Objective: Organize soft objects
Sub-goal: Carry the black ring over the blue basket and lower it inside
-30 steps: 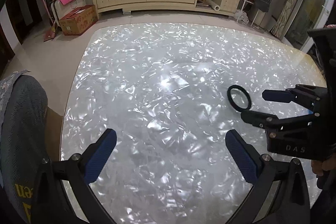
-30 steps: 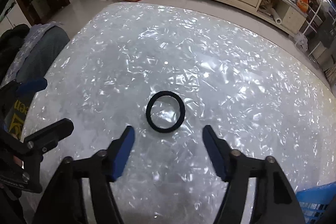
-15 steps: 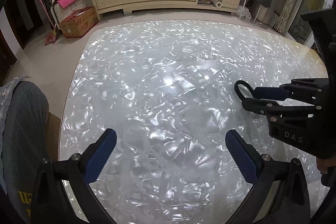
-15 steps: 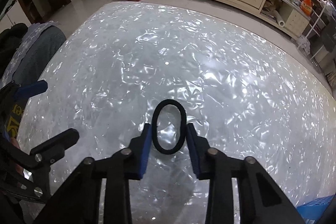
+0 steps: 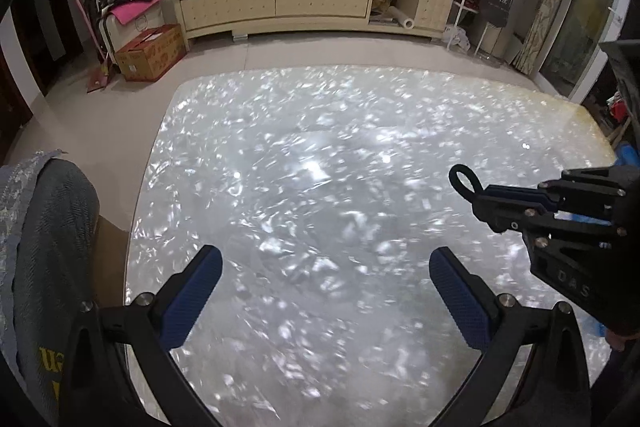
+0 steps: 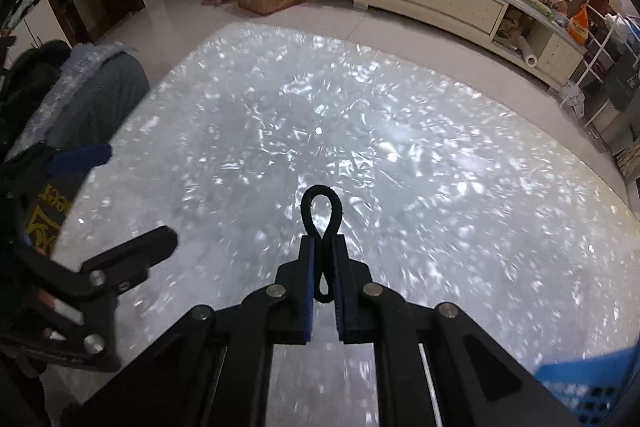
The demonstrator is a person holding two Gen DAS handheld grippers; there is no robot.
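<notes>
My right gripper [image 6: 323, 243] is shut on a black hair tie [image 6: 308, 205], squeezed into a narrow loop that sticks out past the fingertips, lifted above the pearly white table [image 6: 440, 187]. In the left wrist view the right gripper [image 5: 486, 195] is at the right with the hair tie loop [image 5: 454, 179] at its tip. My left gripper [image 5: 325, 269] is open and empty over the near part of the table [image 5: 300, 167]. The left gripper [image 6: 116, 199] also shows at the left of the right wrist view.
A blue basket [image 6: 588, 391] sits at the table's near right corner. A chair with grey fabric [image 5: 36, 227] stands at the table's left edge. Beyond the table are a cream cabinet [image 5: 312, 3] and a cardboard box [image 5: 150, 53] on the floor.
My right gripper closed on the hair tie, squeezing it from a round ring into a narrow loop, and lifted it off the table. The left gripper stayed open.
</notes>
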